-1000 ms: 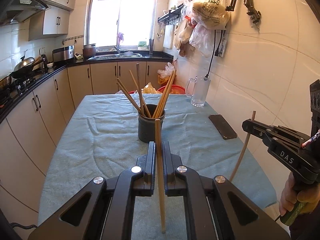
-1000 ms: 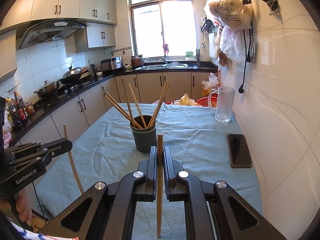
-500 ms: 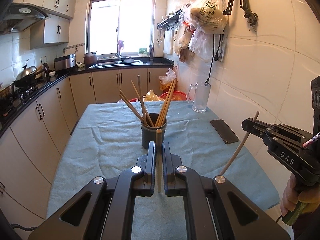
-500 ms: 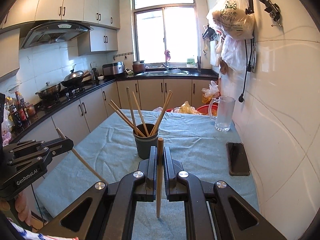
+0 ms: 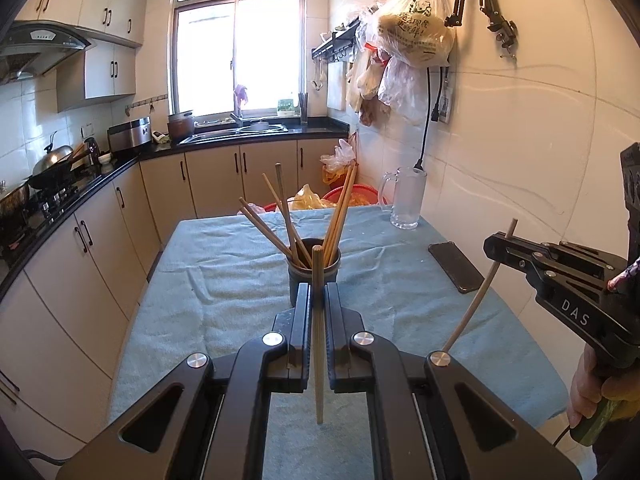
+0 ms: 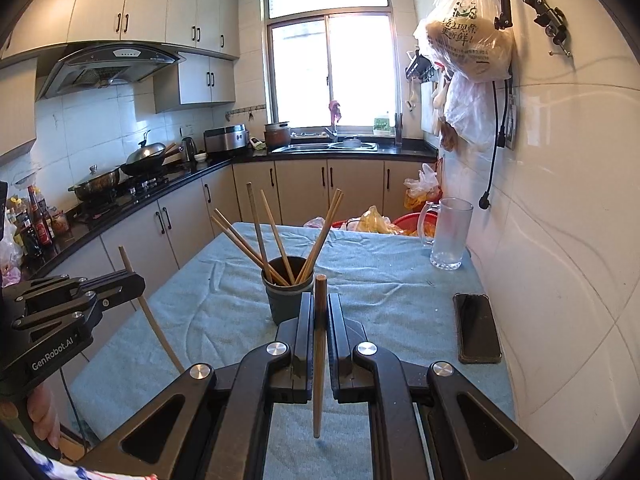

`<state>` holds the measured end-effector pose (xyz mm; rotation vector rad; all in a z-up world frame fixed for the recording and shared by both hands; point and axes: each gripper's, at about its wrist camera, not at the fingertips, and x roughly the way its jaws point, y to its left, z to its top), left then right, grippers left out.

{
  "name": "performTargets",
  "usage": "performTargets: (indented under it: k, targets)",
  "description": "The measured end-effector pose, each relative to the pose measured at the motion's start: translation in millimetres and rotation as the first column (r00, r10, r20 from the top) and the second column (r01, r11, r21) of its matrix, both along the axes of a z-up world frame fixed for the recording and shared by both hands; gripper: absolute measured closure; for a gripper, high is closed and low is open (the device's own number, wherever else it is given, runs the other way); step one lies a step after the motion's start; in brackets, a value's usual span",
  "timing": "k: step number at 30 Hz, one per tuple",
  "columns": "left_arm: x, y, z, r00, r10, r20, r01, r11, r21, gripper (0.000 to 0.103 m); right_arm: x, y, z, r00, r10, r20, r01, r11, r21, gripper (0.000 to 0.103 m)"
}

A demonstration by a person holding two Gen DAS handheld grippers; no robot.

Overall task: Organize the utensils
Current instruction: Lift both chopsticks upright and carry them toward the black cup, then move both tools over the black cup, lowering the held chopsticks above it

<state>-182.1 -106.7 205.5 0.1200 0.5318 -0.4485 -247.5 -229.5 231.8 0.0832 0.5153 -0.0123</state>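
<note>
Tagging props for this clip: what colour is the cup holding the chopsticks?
Dark grey-green cup; the right wrist view shows it best, nearly unobstructed.

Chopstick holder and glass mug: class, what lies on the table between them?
Nothing: bare blue cloth separates the chopstick holder from the glass mug, shown in the right wrist view.

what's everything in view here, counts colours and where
table: 1, blue-grey cloth, centre
holder cup: 1, dark grey, mid-table, upright
chopsticks in cup: about 7, wooden, leaning out
phone: 1, black, flat by the wall edge
glass mug: 1, clear, far corner by the wall
red basin: 1, behind the table
hanging bags: several, pale plastic, on the wall
wok: 1, lidded, on the stove
left gripper: 1, black, shut on chopstick
right gripper: 1, black, shut on second chopstick
hand: 1, on right gripper's handle
</note>
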Motion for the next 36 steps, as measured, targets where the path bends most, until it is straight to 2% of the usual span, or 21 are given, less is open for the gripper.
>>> performTargets:
  k: [9,19,36]
  targets:
    - [8,-4,5,1.0,-0.005,0.014,0.005,1.0,0.017,0.097,14,-4,-1,1.0,0.006,-0.012,-0.006,1.0,0.018,0.097]
    - [19,-7,19,0.999,-0.021,0.026,0.021,1.0,0.019,0.097,24,-12,15,1.0,0.01,0.015,-0.011,0.999,0.044,0.097]
    - [47,-5,30,1.0,-0.011,-0.002,0.011,1.0,0.01,0.097,45,-18,33,0.999,0.0,0.039,-0.002,0.998,0.07,0.097]
